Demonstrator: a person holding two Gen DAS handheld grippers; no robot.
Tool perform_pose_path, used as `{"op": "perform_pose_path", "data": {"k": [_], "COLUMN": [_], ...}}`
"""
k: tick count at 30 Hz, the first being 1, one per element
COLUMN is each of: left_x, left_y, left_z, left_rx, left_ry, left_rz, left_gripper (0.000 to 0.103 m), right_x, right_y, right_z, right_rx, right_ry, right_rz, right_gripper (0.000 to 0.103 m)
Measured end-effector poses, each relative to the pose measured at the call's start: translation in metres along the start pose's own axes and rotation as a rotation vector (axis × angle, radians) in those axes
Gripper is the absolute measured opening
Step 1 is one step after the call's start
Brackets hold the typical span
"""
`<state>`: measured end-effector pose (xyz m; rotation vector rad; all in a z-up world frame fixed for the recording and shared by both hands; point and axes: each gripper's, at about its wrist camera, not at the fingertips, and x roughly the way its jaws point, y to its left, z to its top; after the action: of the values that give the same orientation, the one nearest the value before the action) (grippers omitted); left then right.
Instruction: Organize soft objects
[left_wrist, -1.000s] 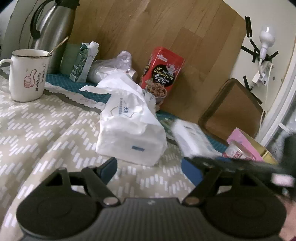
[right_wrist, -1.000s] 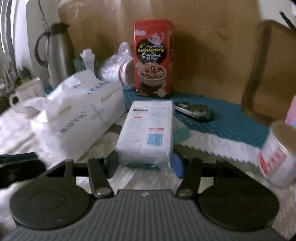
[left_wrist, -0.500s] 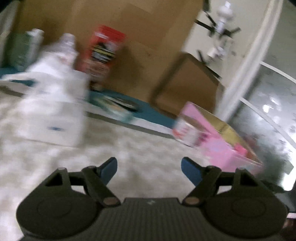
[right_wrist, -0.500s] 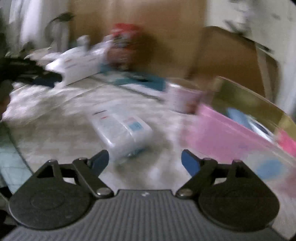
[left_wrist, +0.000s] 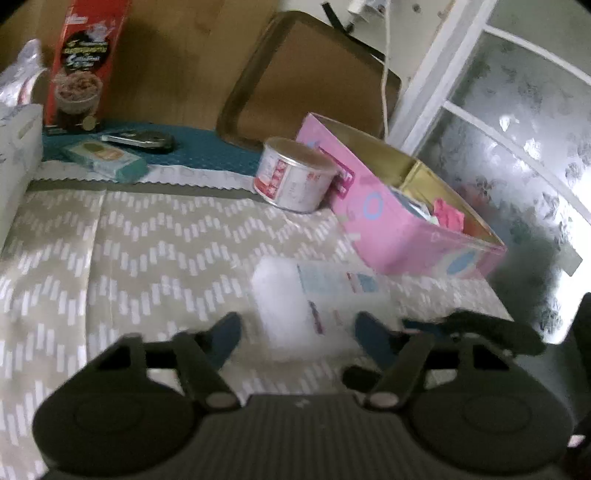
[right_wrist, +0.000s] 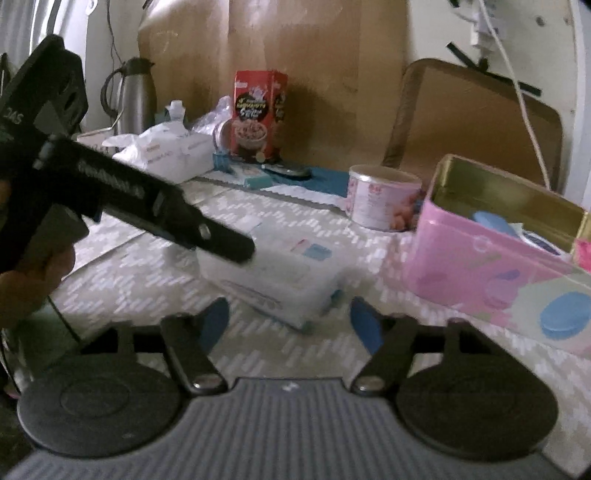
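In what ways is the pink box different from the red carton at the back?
The pink box lies low and long on the patterned cloth, while the red carton stands tall and upright against the brown board. The pink box is open at the top, with small items showing inside; the red carton looks closed. The pink box is near the camera; the red carton stands at the far edge. Both are rectangular containers with printed sides.

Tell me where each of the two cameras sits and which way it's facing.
Left wrist: on the left gripper, looking down over the white tissue pack toward the pink tin; only its own fingers show.
Right wrist: on the right gripper, facing the same pack; the left gripper and a hand cross from its left.
Shared: pack, pink tin, round can, red box.
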<state>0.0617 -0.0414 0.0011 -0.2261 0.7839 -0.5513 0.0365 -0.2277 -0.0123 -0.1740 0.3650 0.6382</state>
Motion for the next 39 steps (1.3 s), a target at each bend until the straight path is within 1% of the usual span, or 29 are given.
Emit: {"op": "perform_pose_path", "data": {"k": [1, 2, 3, 4, 7, 9, 11, 13, 16, 18, 19, 20, 21, 22, 23, 24, 26, 27, 30, 35, 39], "left_x": [-0.001, -0.002, -0.004, -0.006, -0.011, -0.005, 0.005, 0.022, 0.054, 0.076, 0.084, 0.095, 0.106, 0.117, 0.126, 0.128, 0.128, 0.124, 0.116, 0.098, 0.08], "left_y": [-0.003, -0.007, -0.013, -0.02, -0.048, -0.07, -0.09, -0.108, -0.124, -0.136, -0.141, -0.147, -0.153, -0.156, -0.158, -0.157, -0.153, -0.151, -0.154, -0.157, -0.155], "left_z": [0.002, 0.006, 0.01, 0.016, 0.036, 0.052, 0.065, 0.076, 0.092, 0.1, 0.103, 0.107, 0.109, 0.11, 0.11, 0.11, 0.107, 0.104, 0.098, 0.088, 0.077], "left_rx": [-0.004, 0.003, 0.023, 0.049, 0.131, 0.188, 0.234, 0.267, 0.261, 0.285, 0.295, 0.307, 0.316, 0.32, 0.322, 0.316, 0.292, 0.296, 0.346, 0.377, 0.406], "left_ry": [0.007, -0.002, -0.016, -0.035, -0.091, -0.116, -0.134, -0.136, -0.114, -0.112, -0.116, -0.113, -0.112, -0.118, -0.116, -0.105, -0.095, -0.103, -0.124, -0.134, -0.131], "left_rz": [-0.012, -0.013, -0.021, -0.033, -0.078, -0.109, -0.132, -0.153, -0.181, -0.168, -0.15, -0.12, -0.074, -0.027, 0.018, 0.034, 0.022, 0.015, 0.047, 0.03, 0.057], "left_gripper": [0.056, 0.054, 0.053, 0.053, 0.053, 0.053, 0.054, 0.055, 0.055, 0.057, 0.067, 0.074, 0.086, 0.088, 0.088, 0.087, 0.086, 0.086, 0.086, 0.086, 0.086], "right_x": [0.006, 0.009, 0.008, 0.006, -0.014, -0.029, -0.042, -0.049, -0.056, -0.055, -0.054, -0.053, -0.051, -0.047, -0.039, -0.031, -0.02, -0.021, -0.032, -0.038, -0.043], "right_y": [-0.001, -0.003, -0.003, -0.003, -0.007, -0.016, -0.029, -0.043, -0.068, -0.088, -0.097, -0.107, -0.118, -0.129, -0.139, -0.146, -0.159, -0.163, -0.162, -0.144, -0.132], "right_z": [-0.001, -0.002, -0.002, -0.002, 0.001, 0.005, 0.01, 0.013, 0.015, 0.014, 0.013, 0.013, 0.012, 0.013, 0.014, 0.015, 0.015, 0.013, 0.007, 0.001, 0.0], "right_rx": [0.013, 0.029, 0.04, 0.036, 0.027, 0.033, 0.047, 0.058, 0.089, 0.112, 0.125, 0.139, 0.151, 0.16, 0.166, 0.174, 0.196, 0.207, 0.245, 0.253, 0.28], "right_ry": [0.015, 0.021, 0.005, -0.006, -0.098, -0.167, -0.225, -0.257, -0.264, -0.259, -0.253, -0.249, -0.247, -0.24, -0.225, -0.206, -0.184, -0.185, -0.232, -0.253, -0.276], "right_rz": [0.012, 0.022, 0.013, -0.015, -0.077, -0.127, -0.199, -0.259, -0.336, -0.375, -0.392, -0.407, -0.421, -0.444, -0.485, -0.521, -0.594, -0.606, -0.577, -0.56, -0.543], "right_gripper": [0.051, 0.049, 0.044, 0.042, 0.041, 0.041, 0.041, 0.041, 0.041, 0.041, 0.042, 0.042, 0.042, 0.043, 0.045, 0.05, 0.05, 0.05, 0.052, 0.052, 0.052]}}
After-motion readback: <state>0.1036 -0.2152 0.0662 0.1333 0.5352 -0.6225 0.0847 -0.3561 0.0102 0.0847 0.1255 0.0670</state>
